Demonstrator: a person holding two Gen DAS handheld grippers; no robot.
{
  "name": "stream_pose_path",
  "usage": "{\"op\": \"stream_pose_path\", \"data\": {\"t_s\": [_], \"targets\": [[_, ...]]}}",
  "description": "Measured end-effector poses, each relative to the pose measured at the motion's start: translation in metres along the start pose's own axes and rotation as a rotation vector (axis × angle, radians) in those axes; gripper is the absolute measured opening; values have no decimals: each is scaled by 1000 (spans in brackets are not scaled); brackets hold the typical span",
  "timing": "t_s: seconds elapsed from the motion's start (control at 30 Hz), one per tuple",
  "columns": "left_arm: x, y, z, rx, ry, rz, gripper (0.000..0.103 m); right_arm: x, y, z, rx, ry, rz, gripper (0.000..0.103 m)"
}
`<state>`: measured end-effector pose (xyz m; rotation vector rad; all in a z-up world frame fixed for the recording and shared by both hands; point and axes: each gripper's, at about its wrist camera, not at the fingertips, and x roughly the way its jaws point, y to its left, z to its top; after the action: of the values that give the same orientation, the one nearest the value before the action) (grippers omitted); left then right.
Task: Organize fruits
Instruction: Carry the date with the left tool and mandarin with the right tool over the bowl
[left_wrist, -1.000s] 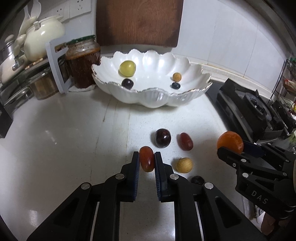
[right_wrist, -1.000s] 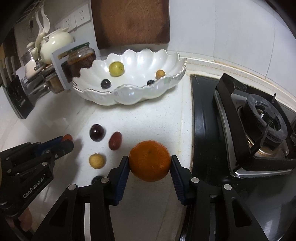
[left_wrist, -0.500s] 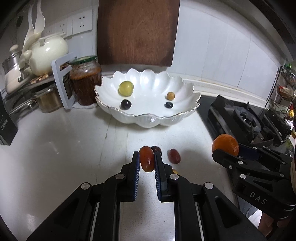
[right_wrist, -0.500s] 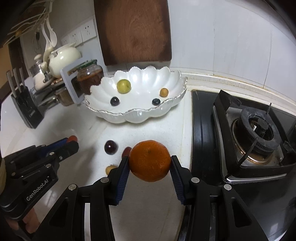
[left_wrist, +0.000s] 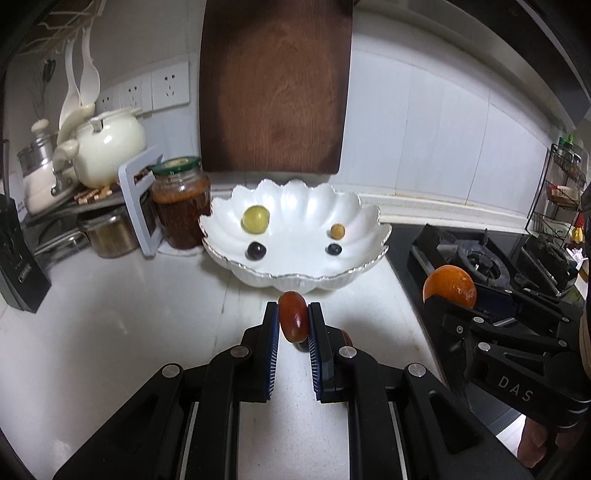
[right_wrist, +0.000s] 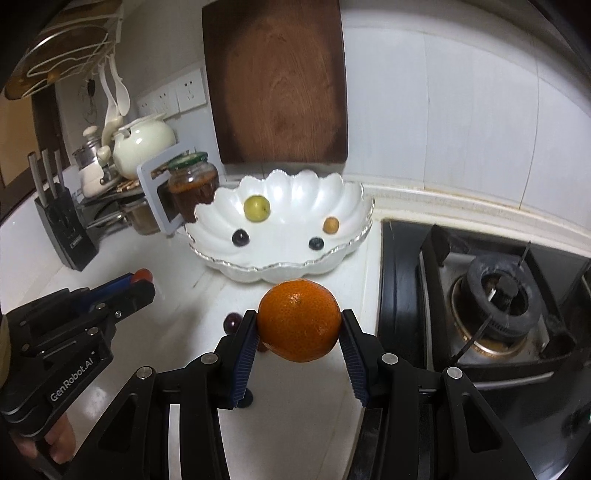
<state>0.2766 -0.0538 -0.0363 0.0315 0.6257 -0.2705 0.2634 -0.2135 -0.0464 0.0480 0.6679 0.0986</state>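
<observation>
My left gripper (left_wrist: 292, 320) is shut on a small red oblong fruit (left_wrist: 293, 320) and holds it above the counter, short of the white scalloped bowl (left_wrist: 354, 273). My right gripper (right_wrist: 299, 321) is shut on an orange (right_wrist: 299, 319), also in front of the bowl (right_wrist: 229, 266). The bowl holds a green-yellow fruit (left_wrist: 255, 219), a dark grape (left_wrist: 256, 250), a small tan fruit (left_wrist: 337, 231) and a blueberry (left_wrist: 334, 249). A dark plum (right_wrist: 232, 322) lies on the counter below the right gripper. The orange also shows in the left wrist view (left_wrist: 449, 286).
A gas stove (right_wrist: 495, 295) lies right of the bowl. A jar of red preserve (left_wrist: 181, 206), a grey stand (left_wrist: 138, 199), a cream teapot (left_wrist: 107, 147) and pots crowd the back left. A knife block (right_wrist: 64, 225) stands at the left. A wooden board (left_wrist: 275, 85) leans on the wall.
Both grippers have risen and moved toward the bowl with their fruits. The loose fruits on the counter have dropped mostly out of sight beneath the fingers.
</observation>
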Motion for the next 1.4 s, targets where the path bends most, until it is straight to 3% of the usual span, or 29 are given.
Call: {"op": "stream_pose_path", "data": {"t_s": [0.73,1.4], "targets": [[-16,-4,32,16,-122,7,16,-24,5,38,-23,-154,-12,45],[20,8,75,36,-161,48,16,10,11,80,-30,-180,-31,45]]}}
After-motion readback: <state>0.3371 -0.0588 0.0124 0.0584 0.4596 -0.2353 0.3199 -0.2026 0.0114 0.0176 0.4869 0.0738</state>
